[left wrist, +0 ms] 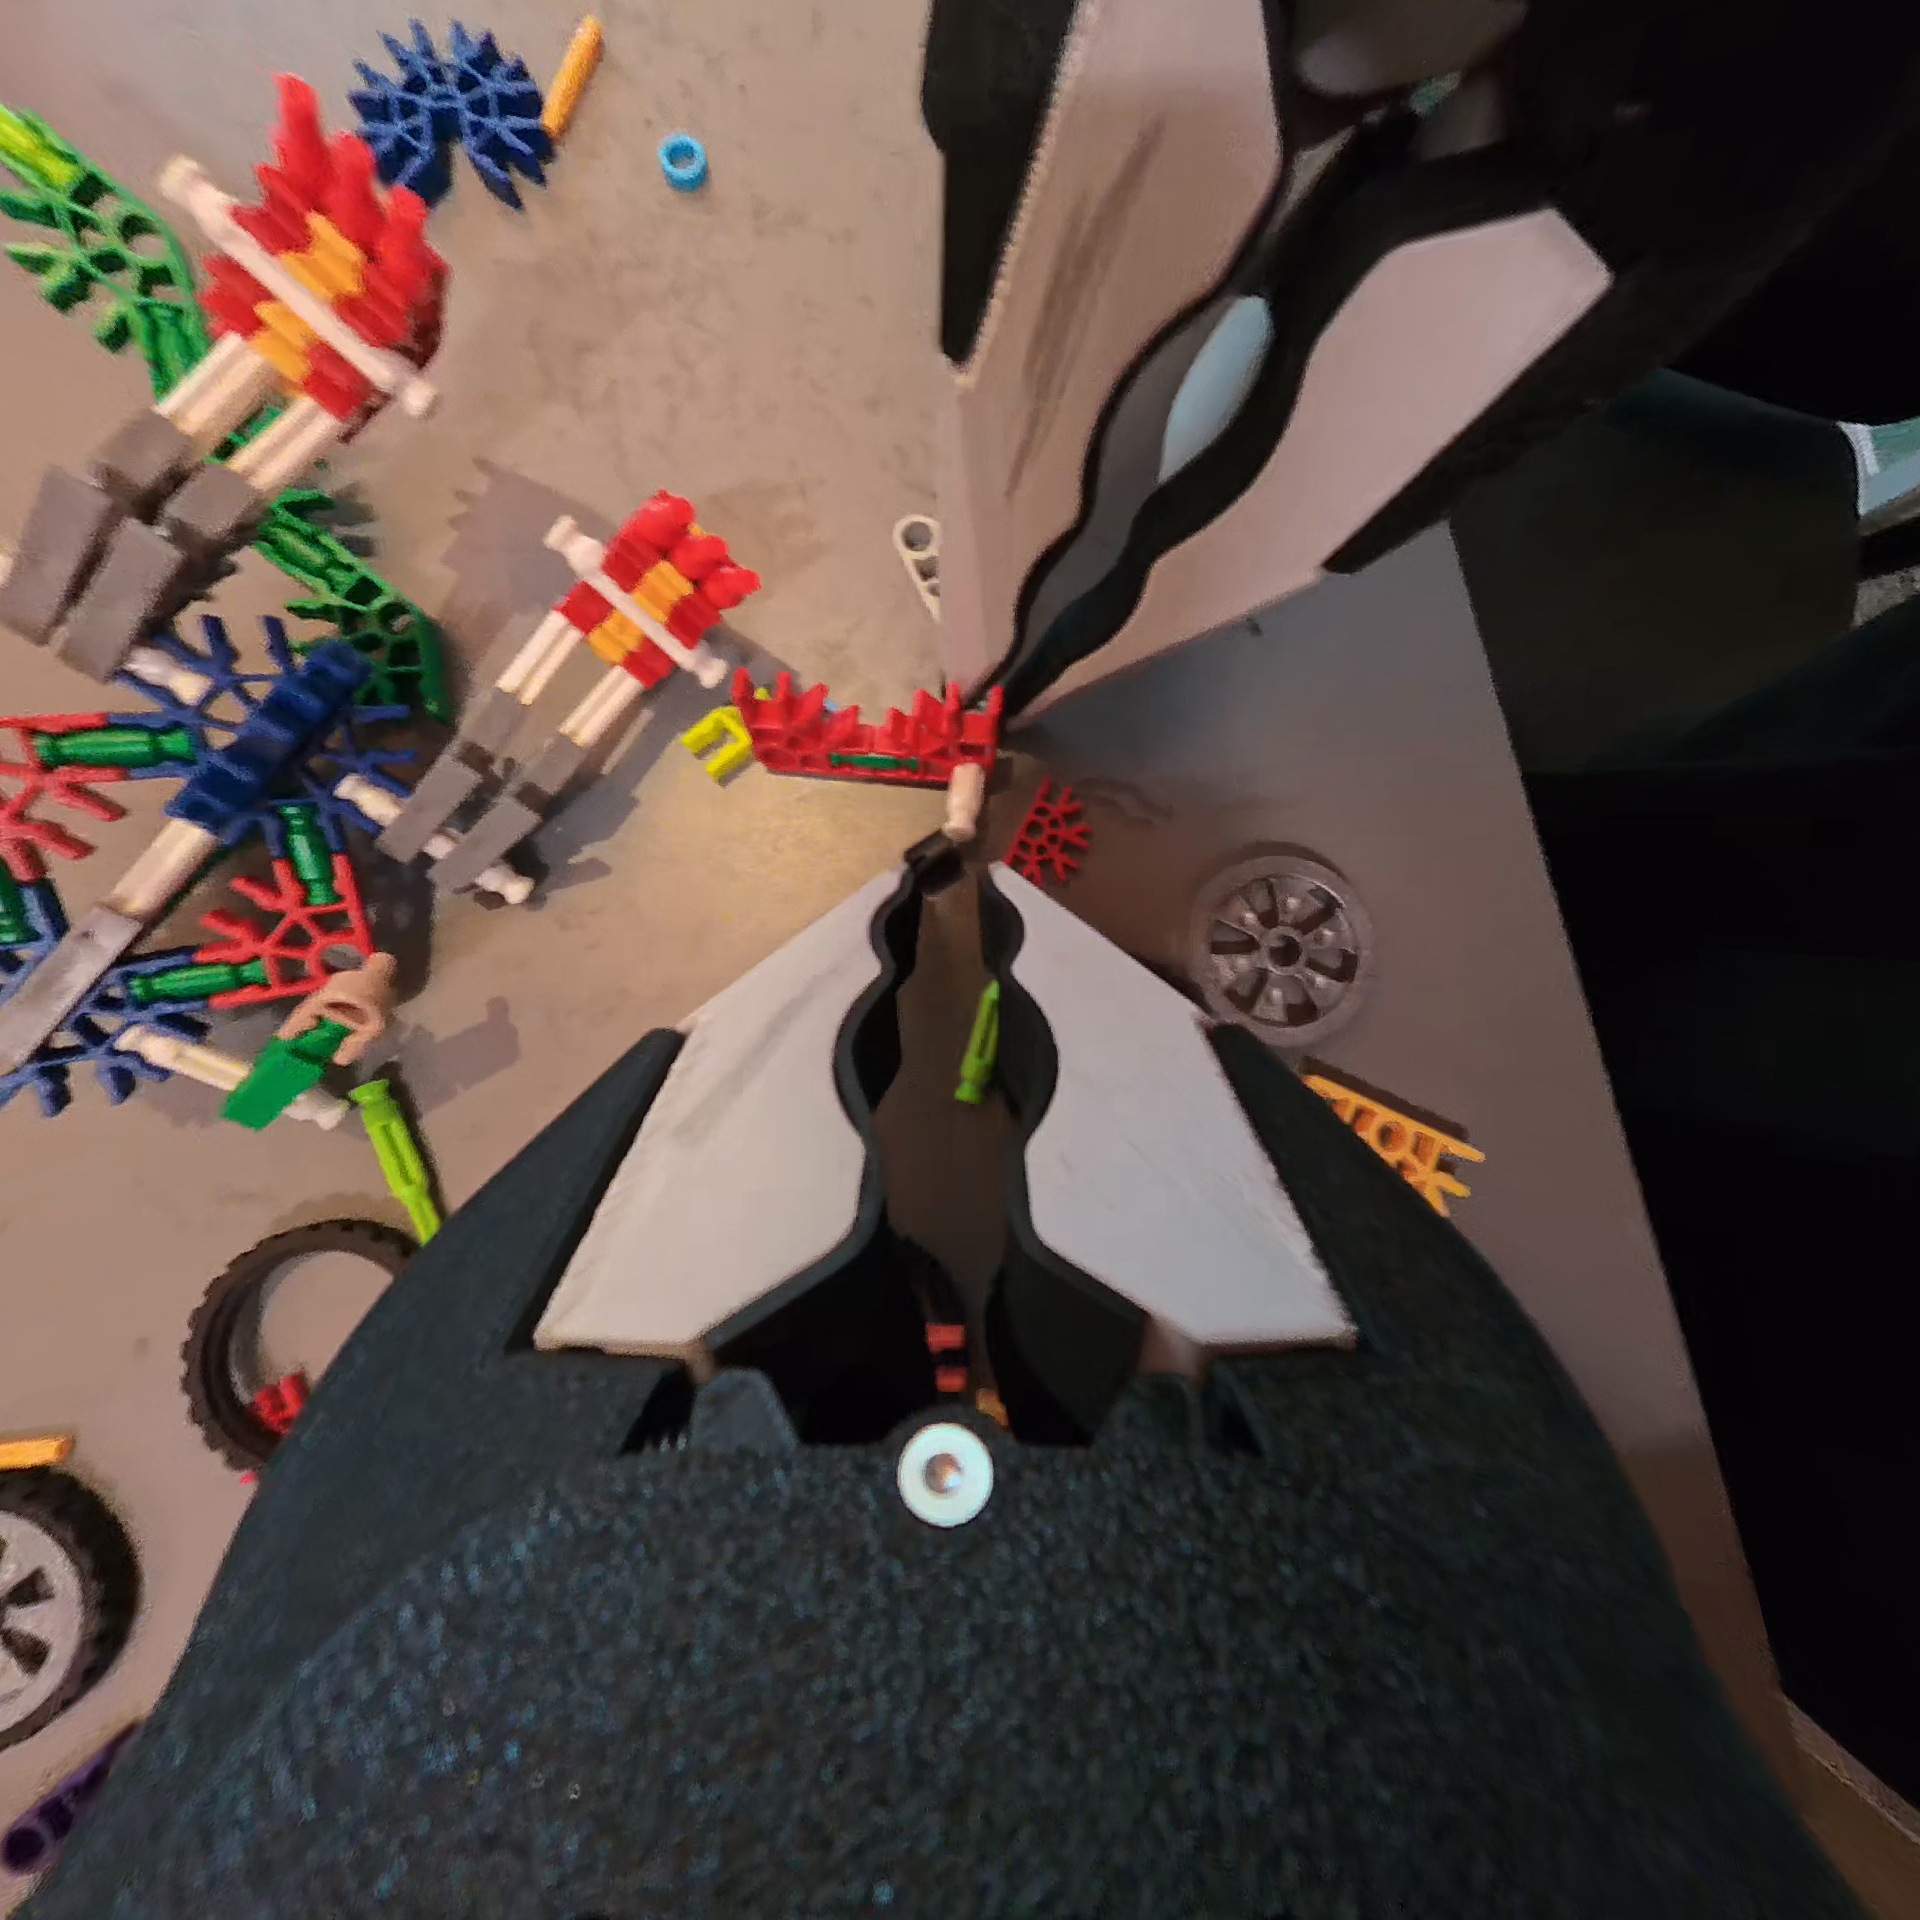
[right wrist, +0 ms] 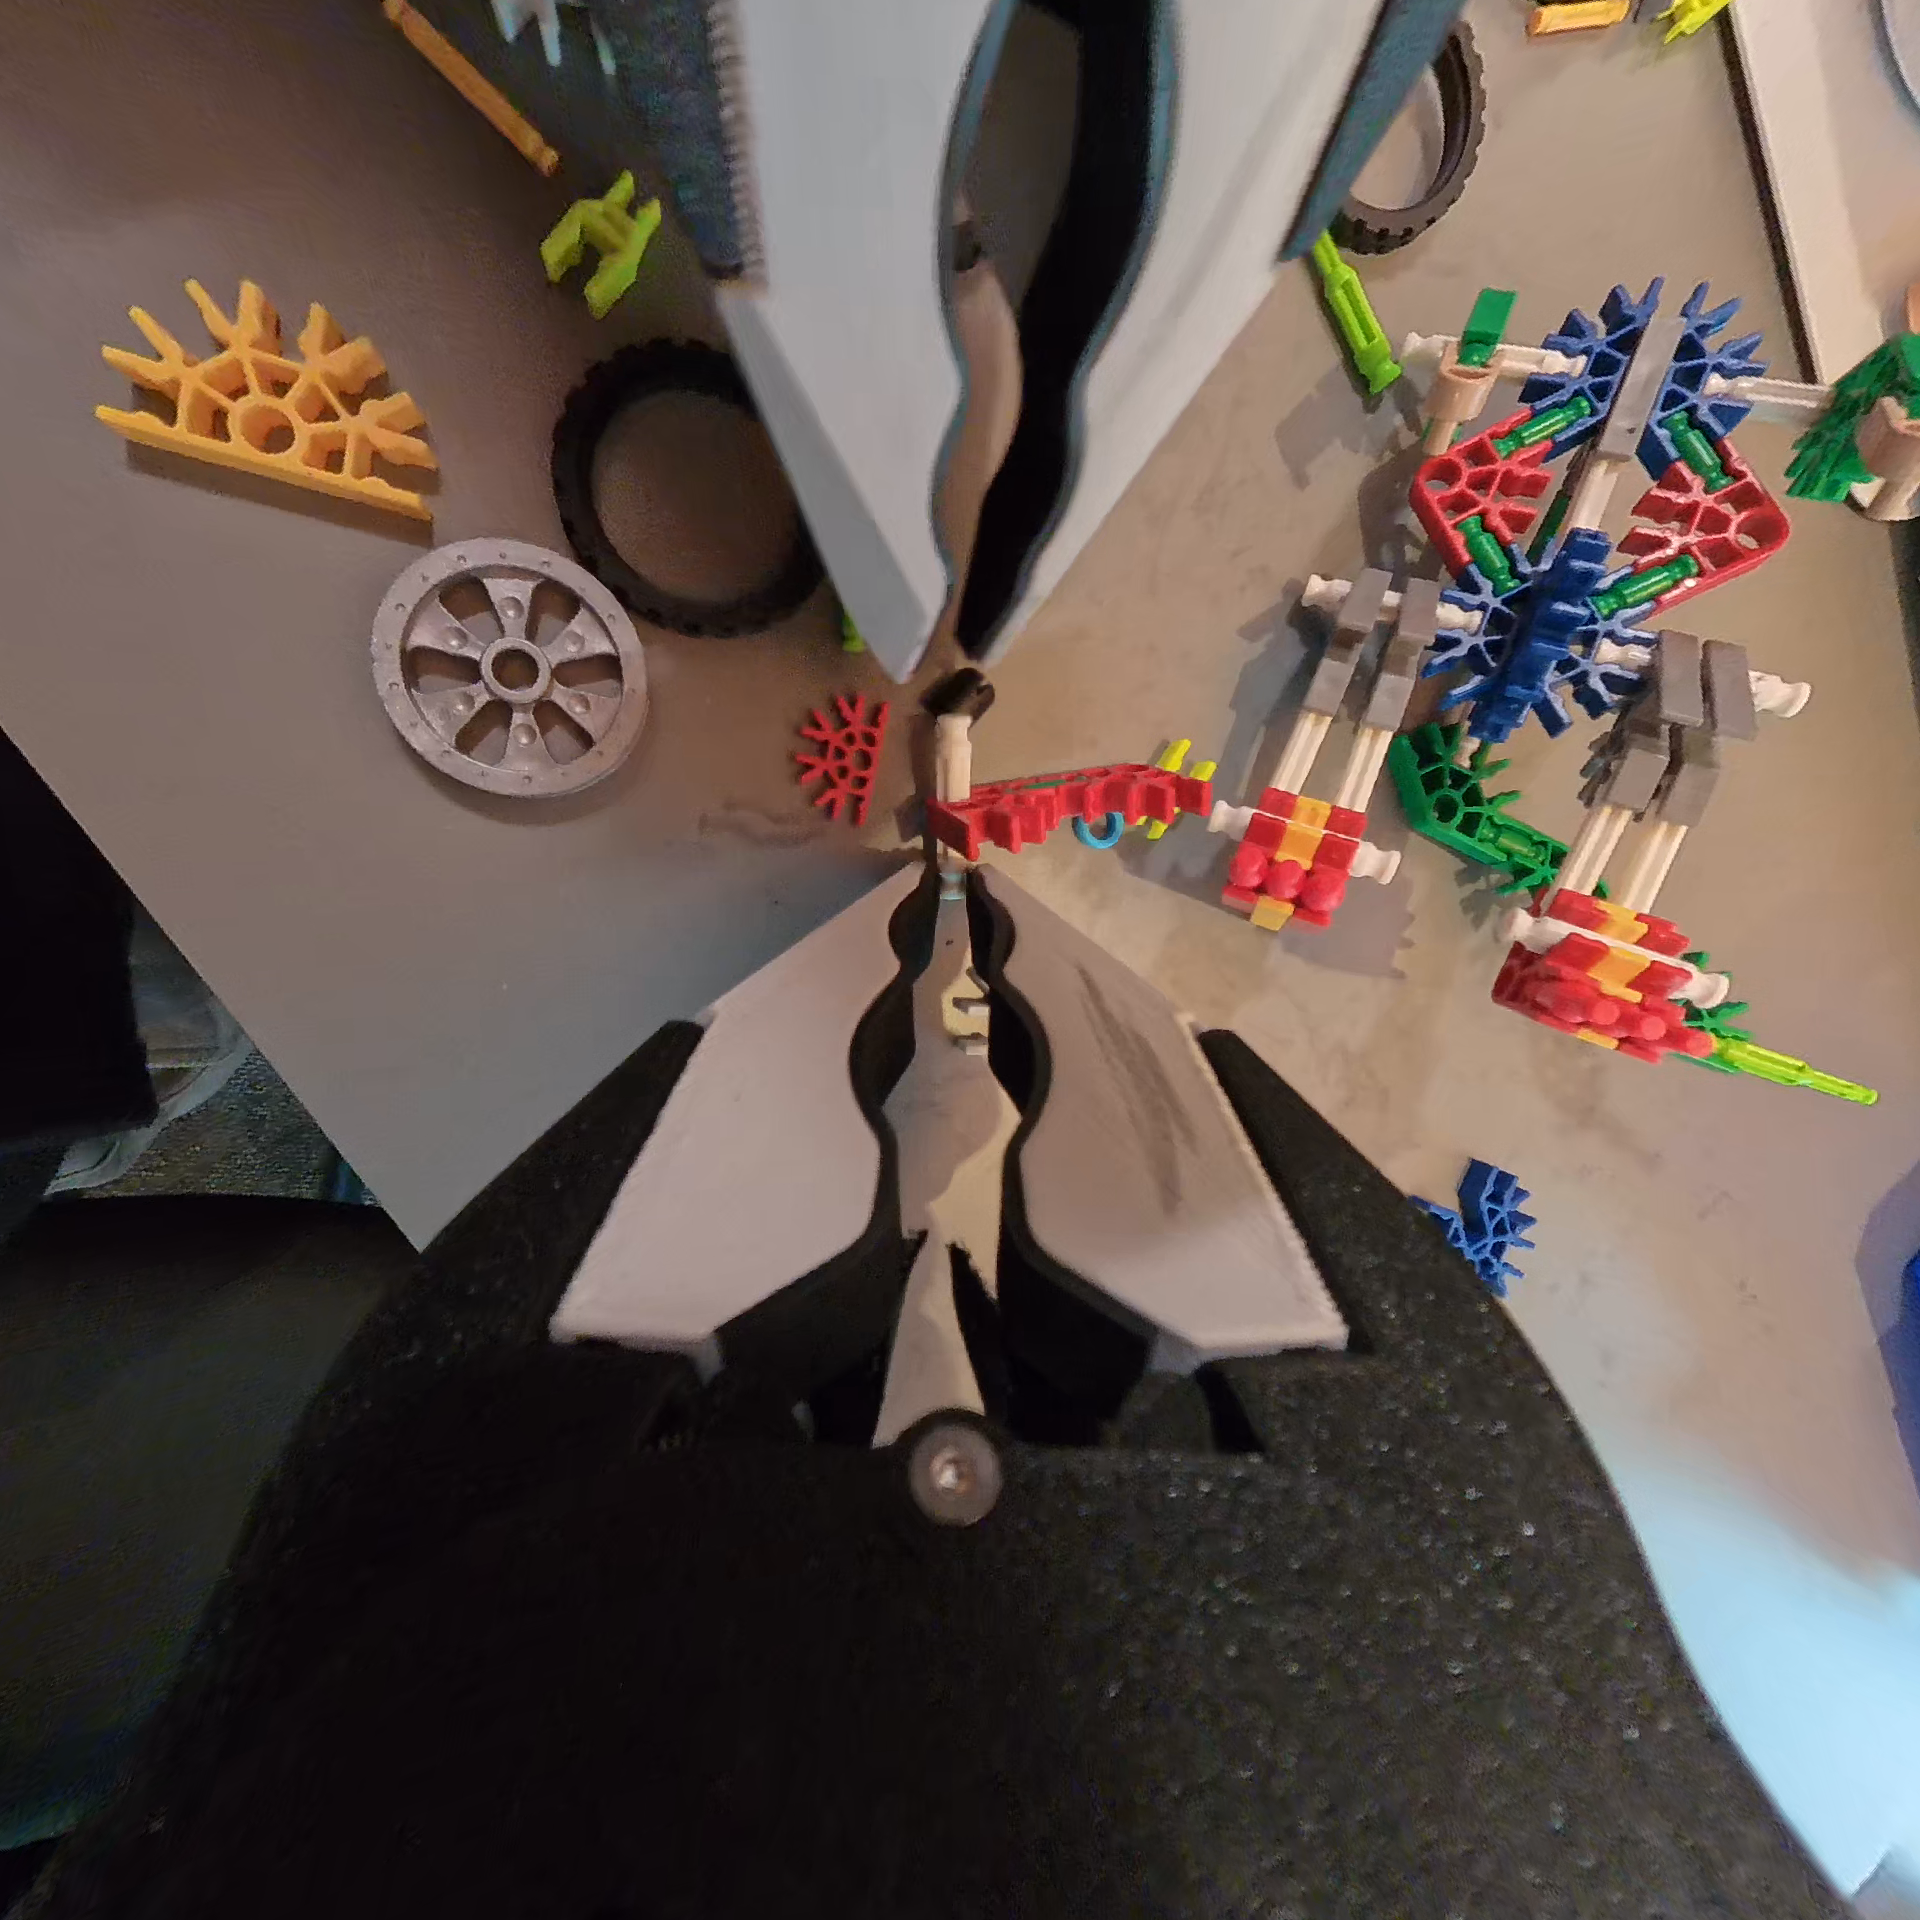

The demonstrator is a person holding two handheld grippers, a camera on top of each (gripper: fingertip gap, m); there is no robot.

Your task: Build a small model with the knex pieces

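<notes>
My left gripper is shut on a small black piece, which also shows in the right wrist view. My right gripper is shut on the end of a red connector assembly with a short white rod sticking out of it. The two grippers face each other tip to tip above the grey table. The white rod points at the black piece and meets or nearly meets it. The red assembly hangs out sideways with a yellow clip at its far end.
A silver wheel hub, a red snowflake connector, a black tyre and an orange fan connector lie near the table edge. A large multicoloured built model and red-and-yellow stacks lie beside the grippers. Left and right tips are no more than a few centimetres apart. The silver wheel hub is about 6 cm from my left fingertips. Look for it in the left wrist view too.
</notes>
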